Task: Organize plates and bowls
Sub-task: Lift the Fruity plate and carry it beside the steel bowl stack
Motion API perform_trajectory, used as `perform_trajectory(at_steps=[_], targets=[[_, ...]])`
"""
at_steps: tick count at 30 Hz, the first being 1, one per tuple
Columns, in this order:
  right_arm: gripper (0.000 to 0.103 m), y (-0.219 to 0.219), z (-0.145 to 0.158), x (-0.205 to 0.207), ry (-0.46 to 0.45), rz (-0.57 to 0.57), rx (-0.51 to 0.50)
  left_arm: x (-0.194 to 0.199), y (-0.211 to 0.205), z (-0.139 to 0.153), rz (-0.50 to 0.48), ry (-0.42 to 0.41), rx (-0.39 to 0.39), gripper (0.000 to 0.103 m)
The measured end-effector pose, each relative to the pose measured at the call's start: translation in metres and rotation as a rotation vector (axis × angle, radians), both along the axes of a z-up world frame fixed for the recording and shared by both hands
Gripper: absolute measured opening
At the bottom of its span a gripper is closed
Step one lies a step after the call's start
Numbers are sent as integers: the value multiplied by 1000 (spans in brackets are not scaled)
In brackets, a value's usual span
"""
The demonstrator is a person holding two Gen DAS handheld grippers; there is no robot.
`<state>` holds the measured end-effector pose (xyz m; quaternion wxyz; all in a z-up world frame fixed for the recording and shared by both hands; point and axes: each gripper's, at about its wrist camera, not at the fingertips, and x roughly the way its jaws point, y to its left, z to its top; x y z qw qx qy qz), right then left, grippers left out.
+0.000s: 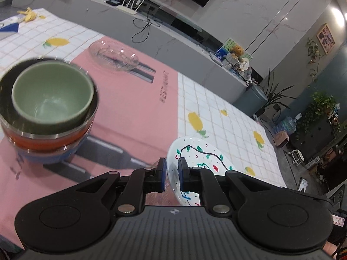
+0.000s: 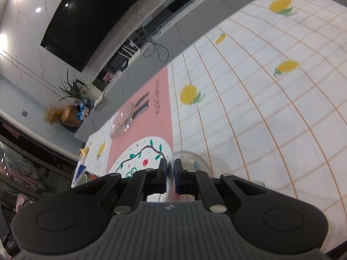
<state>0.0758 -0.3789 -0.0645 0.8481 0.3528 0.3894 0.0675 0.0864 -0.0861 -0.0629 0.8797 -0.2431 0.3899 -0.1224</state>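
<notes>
My left gripper (image 1: 172, 174) is shut on the rim of a white painted plate (image 1: 199, 164), held tilted above the table. My right gripper (image 2: 170, 174) is shut on the rim of a clear glass bowl (image 2: 190, 159); the painted plate (image 2: 141, 158) lies just left of it in the right wrist view. A stack of bowls (image 1: 49, 112), green in steel-rimmed orange on blue, stands on the pink mat (image 1: 130, 108) to the left. Another clear glass bowl (image 1: 113, 56) sits at the mat's far end and also shows in the right wrist view (image 2: 122, 123).
The table carries a white checked cloth with lemons (image 2: 260, 108). A banana peel (image 1: 29, 15) and a blue item (image 1: 9, 28) lie at the far left corner. A grey TV bench (image 1: 151, 36) with a router runs behind the table.
</notes>
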Motion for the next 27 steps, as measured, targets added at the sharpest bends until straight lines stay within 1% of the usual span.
perform_trajectory(at_steps=[3,7,12,18,22,27], targets=[[4,1,-7,1,29,0,-24,-1,-3,-10,-5,20,9,12],[5,5,-11,4,35,6,-65,0,-8,-17,-5,24,35,12],[6,7,-23,10,80,14,-105,0,-12,-23,-11,26,71,12],[6,13,-24,14,80,26,-164,-2,-18,-27,-28,19,118,12],[6,14,-25,15,93,31,-186,-1,-18,-33,-30,43,123,12],[7,20,-28,17,105,45,-231,-1,-21,-34,-36,47,147,12]])
